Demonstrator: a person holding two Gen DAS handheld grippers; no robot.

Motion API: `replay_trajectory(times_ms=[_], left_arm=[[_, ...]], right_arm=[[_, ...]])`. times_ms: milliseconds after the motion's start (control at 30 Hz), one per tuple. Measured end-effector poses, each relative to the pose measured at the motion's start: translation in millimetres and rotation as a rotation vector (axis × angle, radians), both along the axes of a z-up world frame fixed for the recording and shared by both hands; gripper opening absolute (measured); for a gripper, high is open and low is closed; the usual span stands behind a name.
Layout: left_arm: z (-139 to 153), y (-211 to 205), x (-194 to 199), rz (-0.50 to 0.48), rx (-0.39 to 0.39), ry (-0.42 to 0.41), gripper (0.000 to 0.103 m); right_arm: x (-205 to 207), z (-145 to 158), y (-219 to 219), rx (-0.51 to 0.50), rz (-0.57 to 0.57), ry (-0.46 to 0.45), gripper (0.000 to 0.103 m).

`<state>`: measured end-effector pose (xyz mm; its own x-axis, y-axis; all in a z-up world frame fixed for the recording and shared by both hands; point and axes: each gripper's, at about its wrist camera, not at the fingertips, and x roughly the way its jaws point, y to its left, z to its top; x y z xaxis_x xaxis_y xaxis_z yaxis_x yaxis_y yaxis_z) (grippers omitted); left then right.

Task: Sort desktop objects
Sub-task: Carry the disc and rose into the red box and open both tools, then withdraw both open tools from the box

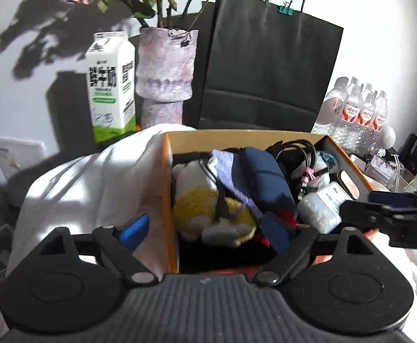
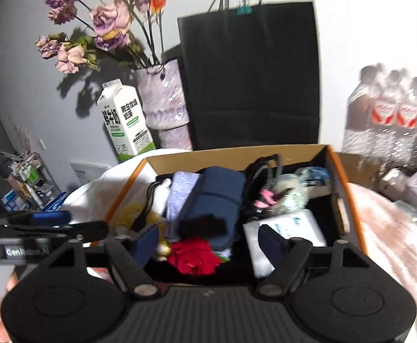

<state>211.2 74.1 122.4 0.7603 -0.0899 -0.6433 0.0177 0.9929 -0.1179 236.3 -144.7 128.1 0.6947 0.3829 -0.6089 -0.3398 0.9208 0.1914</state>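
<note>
Legible markings are few. The milk carton [image 1: 111, 85], standing just left of the purple vase [image 1: 165, 74], carries large black Chinese characters reading 鲜牛奶 on its front face, with a green band of smaller print beneath that cannot be read; in the right wrist view the same carton [image 2: 127, 120] also shows "FRESH MILK" in small type. The left hand-held gripper [image 2: 51, 221] bears the white lettering "GenRobot.AI", partly blurred. The bottles [image 1: 360, 105], right of the vase beyond the black bag, have red labels with white script, unreadable. The right hand-held gripper [image 1: 380, 203] shows embossed "DA", cut off.
</note>
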Motion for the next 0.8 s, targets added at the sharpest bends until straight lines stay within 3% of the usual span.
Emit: replay_trajectory(times_ms=[200,333,533,800], left_arm=[[6,1,-71,0.014,-0.003,-0.092,0.092],[-6,-14,-124,-0.019,-0.006,-0.127,0.094],[-35,-37,-196,-0.029,-0.027,-0.139,0.094],[-90,-61,-283,0.072,0.010,-0.094,0.093]], right_arm=[[-70,-7,-24,-0.085,0.001,-0.111,0.085],[-125,-23,-38,-0.079,-0.002,-0.148,0.085],[-199,-53,-57,-0.022,-0.023,-0.180,0.086],[-290,-95,-75,-0.061,-0.108,-0.254,0.086]])
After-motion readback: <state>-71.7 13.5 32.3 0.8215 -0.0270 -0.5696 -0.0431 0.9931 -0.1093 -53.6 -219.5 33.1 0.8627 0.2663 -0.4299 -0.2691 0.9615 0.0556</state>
